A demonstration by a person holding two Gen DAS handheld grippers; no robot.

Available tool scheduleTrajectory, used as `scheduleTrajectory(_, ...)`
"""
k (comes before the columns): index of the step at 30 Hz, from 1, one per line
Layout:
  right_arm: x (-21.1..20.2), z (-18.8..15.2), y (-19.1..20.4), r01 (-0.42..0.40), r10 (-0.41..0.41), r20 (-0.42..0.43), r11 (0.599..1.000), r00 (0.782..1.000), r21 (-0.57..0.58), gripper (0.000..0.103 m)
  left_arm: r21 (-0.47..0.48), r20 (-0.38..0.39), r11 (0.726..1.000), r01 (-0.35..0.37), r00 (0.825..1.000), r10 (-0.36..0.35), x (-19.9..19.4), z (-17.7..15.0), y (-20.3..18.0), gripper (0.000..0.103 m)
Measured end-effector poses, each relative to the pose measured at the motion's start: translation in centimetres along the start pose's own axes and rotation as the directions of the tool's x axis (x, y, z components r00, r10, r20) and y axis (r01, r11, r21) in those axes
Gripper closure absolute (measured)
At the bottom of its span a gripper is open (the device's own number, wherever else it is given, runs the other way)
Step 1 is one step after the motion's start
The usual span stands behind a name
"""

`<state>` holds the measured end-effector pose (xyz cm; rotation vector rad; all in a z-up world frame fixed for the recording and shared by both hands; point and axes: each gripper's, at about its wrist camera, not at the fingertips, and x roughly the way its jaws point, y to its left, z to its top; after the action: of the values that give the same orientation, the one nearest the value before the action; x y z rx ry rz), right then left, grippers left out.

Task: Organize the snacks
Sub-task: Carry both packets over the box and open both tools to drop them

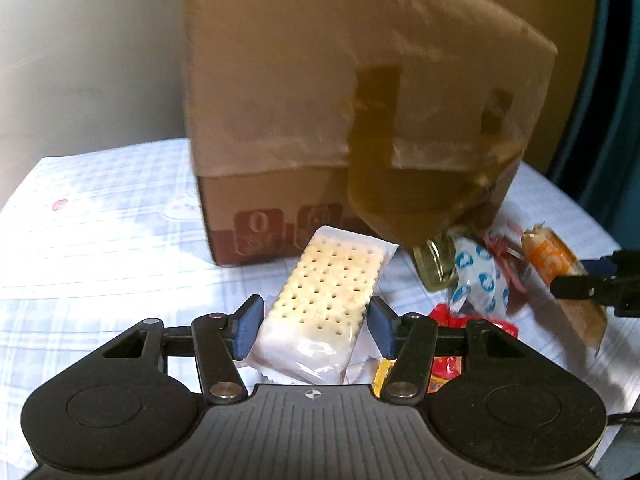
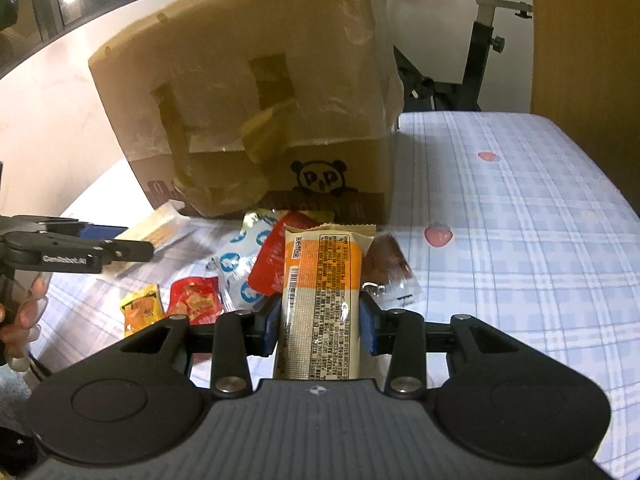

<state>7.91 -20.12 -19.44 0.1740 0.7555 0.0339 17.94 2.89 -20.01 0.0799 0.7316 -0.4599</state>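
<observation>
Left gripper point(image 1: 316, 326): we have the cracker pack point(image 1: 320, 304) between the pads, both pressing its sides, pack lifted off the cloth.
Right gripper point(image 2: 319, 326): we pinch the orange bar point(image 2: 320, 304), long wrapper running back toward the camera.
Box point(image 2: 256, 96): it stands at the far edge of the table point(image 2: 520, 220), flaps taped; we cannot tell how we get inside.
Pile: blue-white packet point(image 2: 236, 268), red packet point(image 2: 272, 264), chili pouch point(image 2: 196, 304), yellow pouch point(image 2: 142, 308) and brown sachet point(image 2: 388, 264) lie loose before the box.
Progress: early, we judge; two snacks in hand, nothing visibly sorted, most left.
</observation>
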Motion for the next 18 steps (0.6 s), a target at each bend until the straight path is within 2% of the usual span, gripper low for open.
scheduleTrajectory(9, -2.4, 2.6, 0.7, -0.005, 0.01, 0.098, 0.999, 0.995, -0.048, 0.062, -0.029, 0.104, 1.0, -0.008, 0.995, 0.011, -3.8, 2.1, 0.0, 0.044)
scheduleTrajectory(18, -5.7, 6.9, 1.6, -0.02, 0.042, 0.236, 0.995, 0.971, -0.096, 0.062, 0.002, 0.242, 1.0, 0.003, 0.97, -0.003, -8.5, 4.6, -1.2, 0.044)
